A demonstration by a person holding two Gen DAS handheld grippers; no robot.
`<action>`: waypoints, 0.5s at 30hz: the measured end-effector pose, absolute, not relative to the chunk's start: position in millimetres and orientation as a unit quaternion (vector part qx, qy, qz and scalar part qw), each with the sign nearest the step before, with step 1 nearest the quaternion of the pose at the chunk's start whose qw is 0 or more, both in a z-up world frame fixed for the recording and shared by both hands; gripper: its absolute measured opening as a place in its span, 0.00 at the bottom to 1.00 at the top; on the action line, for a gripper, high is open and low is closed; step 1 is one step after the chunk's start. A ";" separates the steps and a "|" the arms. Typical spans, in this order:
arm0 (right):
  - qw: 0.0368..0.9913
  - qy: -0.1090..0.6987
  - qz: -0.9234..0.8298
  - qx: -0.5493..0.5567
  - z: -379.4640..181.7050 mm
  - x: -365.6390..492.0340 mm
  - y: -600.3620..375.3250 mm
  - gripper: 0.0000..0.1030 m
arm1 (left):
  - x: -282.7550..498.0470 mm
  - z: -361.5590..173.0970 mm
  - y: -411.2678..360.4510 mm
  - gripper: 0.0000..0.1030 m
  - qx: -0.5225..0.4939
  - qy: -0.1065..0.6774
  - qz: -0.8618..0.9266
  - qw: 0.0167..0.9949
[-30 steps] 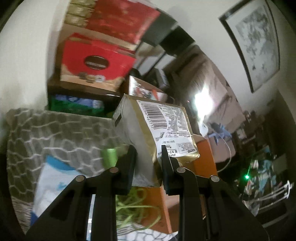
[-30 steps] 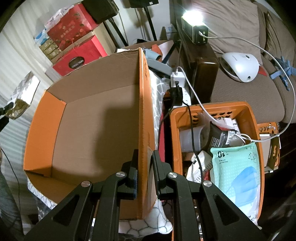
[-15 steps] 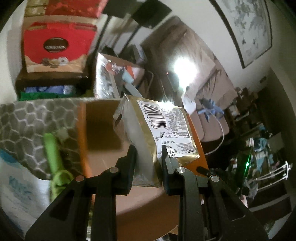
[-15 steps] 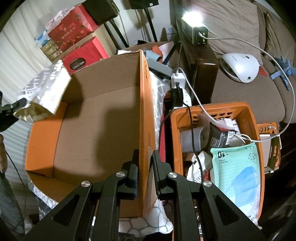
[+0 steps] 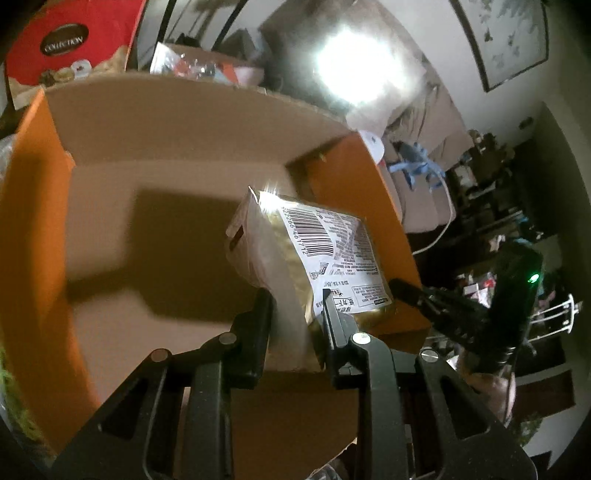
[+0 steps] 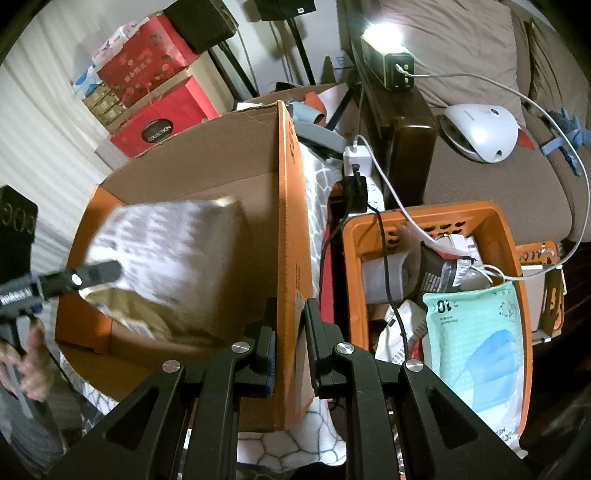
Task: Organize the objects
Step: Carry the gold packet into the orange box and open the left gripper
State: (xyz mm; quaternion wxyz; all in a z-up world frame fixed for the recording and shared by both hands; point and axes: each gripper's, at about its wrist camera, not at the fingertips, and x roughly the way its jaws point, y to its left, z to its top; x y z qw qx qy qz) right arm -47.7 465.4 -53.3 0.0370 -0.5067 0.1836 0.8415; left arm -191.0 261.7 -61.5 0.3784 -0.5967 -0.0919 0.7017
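Right wrist: orange basket (image 6: pixel 496 225) beside cardboard box (image 6: pixel 291 206).

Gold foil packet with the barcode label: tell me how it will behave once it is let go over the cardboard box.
The gold foil packet, pinched at one end by the left gripper, holds its shape, so probably fairly stiff and light. Its glossy film looks slippery. It should drop flat into the orange cardboard box.

Dim room; one lamp (image 6: pixel 381 35) blooms white behind the cardboard box (image 5: pixel 177 206). Hard packet (image 6: pixel 166 258) shadow on box floor; packet motion-blurred, barcode glare. Fisheye bending, dark vignette at edges.
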 end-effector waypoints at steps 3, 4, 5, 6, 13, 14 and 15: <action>0.037 0.184 0.842 -0.506 -53.1 -47.4 465.1 0.13 | -183.0 -68.5 268.3 0.23 -0.604 -0.088 0.695 0.380; 0.037 0.184 0.842 -0.507 -53.1 -47.2 465.4 0.13 | -179.5 -70.6 270.7 0.23 -0.607 -0.085 0.693 0.379; 0.037 0.183 0.842 -0.506 -53.1 -47.2 465.5 0.13 | -177.3 -72.2 272.2 0.23 -0.609 -0.084 0.692 0.378; 0.037 0.183 0.842 -0.506 -52.7 -47.6 464.7 0.13 | -175.0 -74.0 273.5 0.23 -0.611 -0.083 0.691 0.376; 0.037 0.182 0.842 -0.507 -52.8 -47.0 465.6 0.13 | -166.0 -79.1 272.2 0.23 -0.615 -0.092 0.691 0.368; 0.037 0.183 0.842 -0.507 -52.9 -47.0 465.7 0.13 | -165.1 -79.7 272.9 0.23 -0.616 -0.093 0.691 0.366; 0.038 0.182 0.842 -0.507 -52.6 -47.5 465.1 0.13 | -163.4 -80.8 274.1 0.23 -0.618 -0.093 0.690 0.365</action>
